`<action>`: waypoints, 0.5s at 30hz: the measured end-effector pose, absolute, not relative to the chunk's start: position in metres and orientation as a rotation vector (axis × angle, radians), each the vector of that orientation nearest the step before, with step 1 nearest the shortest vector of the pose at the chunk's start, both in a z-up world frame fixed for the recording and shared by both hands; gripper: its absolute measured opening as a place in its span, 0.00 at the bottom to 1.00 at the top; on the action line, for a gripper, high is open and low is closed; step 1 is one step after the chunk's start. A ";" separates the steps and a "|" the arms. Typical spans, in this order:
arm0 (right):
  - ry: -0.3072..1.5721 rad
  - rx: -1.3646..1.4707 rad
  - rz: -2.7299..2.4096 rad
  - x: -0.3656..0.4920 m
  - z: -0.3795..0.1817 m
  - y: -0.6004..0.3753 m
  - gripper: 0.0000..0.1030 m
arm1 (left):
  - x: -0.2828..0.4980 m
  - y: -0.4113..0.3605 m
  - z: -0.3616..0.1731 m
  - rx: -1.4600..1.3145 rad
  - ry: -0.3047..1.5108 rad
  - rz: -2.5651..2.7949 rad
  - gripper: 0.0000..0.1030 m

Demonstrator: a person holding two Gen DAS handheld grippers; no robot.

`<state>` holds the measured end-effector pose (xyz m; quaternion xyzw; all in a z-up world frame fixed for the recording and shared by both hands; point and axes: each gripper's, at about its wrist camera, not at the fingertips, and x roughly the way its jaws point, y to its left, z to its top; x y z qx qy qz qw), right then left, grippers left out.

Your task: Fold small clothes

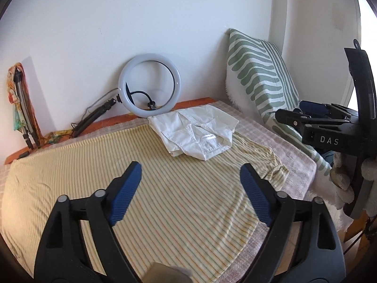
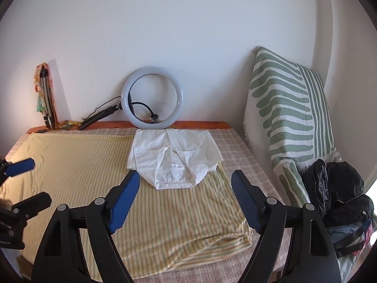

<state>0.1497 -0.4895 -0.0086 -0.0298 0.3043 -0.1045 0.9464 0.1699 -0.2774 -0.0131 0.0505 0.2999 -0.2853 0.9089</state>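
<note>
A yellow striped garment [image 1: 165, 200] lies spread flat across the bed, and its right edge looks folded over [image 2: 176, 212]. A folded white shirt [image 1: 195, 134] rests on the garment's far end [image 2: 174, 155]. My left gripper [image 1: 190, 167] hovers over the striped cloth, open, with nothing between its blue pads. My right gripper [image 2: 185, 174] is also open and holds nothing, just short of the white shirt. Each gripper shows at the edge of the other's view: the right gripper [image 1: 304, 122] at the right, the left gripper [image 2: 28, 184] at the left.
A ring light [image 1: 149, 86] leans on the wall behind the shirt. A green patterned cushion [image 1: 259, 75] stands at the right. A folded tripod [image 1: 23, 108] leans at the far left. A black bag [image 2: 339, 193] sits beside the checked bed cover [image 2: 240, 146].
</note>
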 end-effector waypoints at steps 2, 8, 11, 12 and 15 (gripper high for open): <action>0.619 -0.053 -0.220 0.149 -0.011 -0.489 0.78 | 0.168 -0.276 -0.013 0.111 0.599 -0.576 0.94; 0.630 -0.017 -0.220 0.151 -0.019 -0.489 0.79 | 0.172 -0.267 -0.013 0.095 0.592 -0.526 1.00; 0.628 -0.025 -0.220 0.151 -0.021 -0.487 0.79 | 0.177 -0.265 -0.016 0.087 0.618 -0.506 1.00; 0.626 -0.026 -0.221 0.151 -0.021 -0.487 0.79 | 0.178 -0.265 -0.017 0.088 0.627 -0.498 1.00; 0.621 -0.016 -0.222 0.151 -0.021 -0.487 0.79 | 0.178 -0.265 -0.017 0.106 0.628 -0.488 1.00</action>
